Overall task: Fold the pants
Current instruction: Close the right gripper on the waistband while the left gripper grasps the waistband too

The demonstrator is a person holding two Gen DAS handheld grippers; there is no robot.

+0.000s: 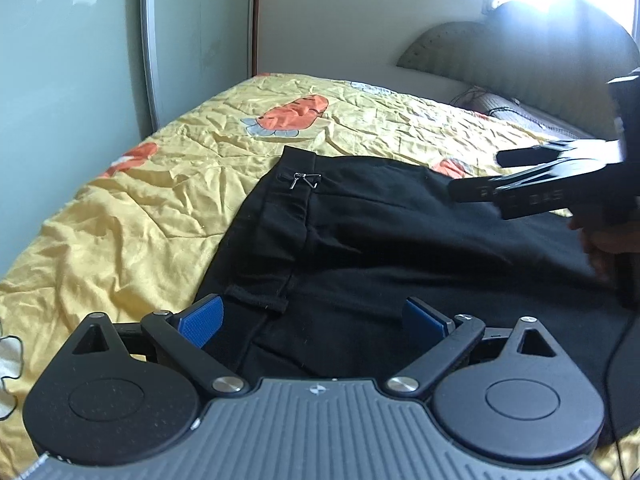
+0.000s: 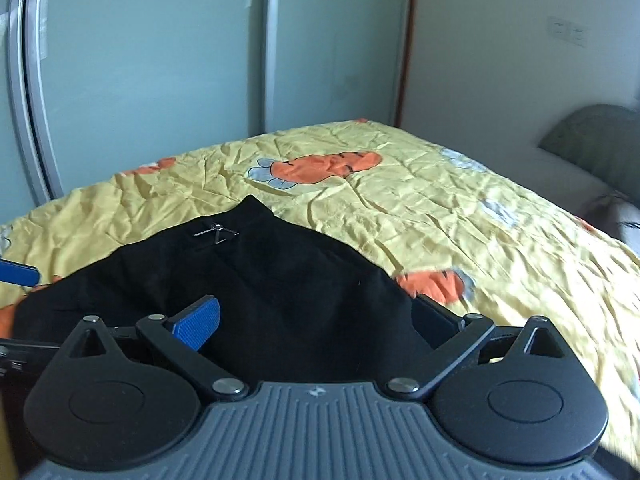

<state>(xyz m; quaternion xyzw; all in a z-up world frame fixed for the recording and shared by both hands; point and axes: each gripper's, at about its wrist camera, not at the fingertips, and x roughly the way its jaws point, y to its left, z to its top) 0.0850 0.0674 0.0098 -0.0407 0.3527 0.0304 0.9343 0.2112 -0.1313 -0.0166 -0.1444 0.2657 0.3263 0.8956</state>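
My left gripper (image 1: 312, 316) hangs with jaws spread over the black pants (image 1: 380, 240), which lie on the yellow bedspread (image 1: 160, 184) across the lower middle of both frames. Only this view shows my right gripper (image 1: 476, 176) from outside, at the right edge. My right gripper's own view shows its jaws spread above the pants' edge.

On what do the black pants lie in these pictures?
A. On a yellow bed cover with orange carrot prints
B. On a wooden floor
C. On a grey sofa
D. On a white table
A: the black pants are spread flat on the wrinkled yellow bed cover, whose orange carrot print shows just beyond the pants.
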